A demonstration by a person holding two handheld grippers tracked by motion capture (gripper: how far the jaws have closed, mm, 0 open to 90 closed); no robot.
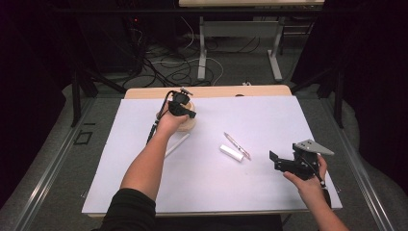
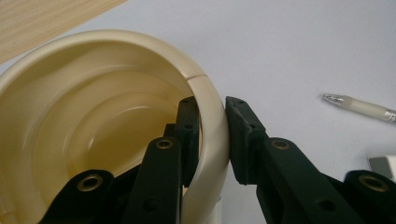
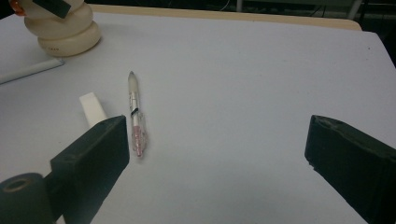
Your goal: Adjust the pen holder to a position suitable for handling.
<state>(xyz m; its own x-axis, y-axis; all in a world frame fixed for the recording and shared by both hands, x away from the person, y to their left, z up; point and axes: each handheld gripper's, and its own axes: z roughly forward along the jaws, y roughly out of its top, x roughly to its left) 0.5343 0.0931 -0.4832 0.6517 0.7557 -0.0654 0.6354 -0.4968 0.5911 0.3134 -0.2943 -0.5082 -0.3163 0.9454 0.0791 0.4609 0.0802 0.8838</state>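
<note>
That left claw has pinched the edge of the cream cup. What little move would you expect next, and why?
Probably a gentle lift or drag of the cup. The left gripper has one jaw inside the rim and one outside, pressed against the wall, so the grip looks set. The right gripper waits open above the pen, perhaps to drop it into the cup afterwards.

The person wears a black top with sleeves pushed up above the elbow; the left sleeve (image 1: 127,211) shows at about 7 o'clock in the high view. The left black plastic tongs (image 2: 214,140) have flat jointed links with brass-coloured rivets and small dark screws, ending in blocky pads. A black cable trails from them. The right black tongs (image 1: 284,161), at about 4 o'clock, carry a grey three-cornered plate (image 1: 312,147) on top.
</note>
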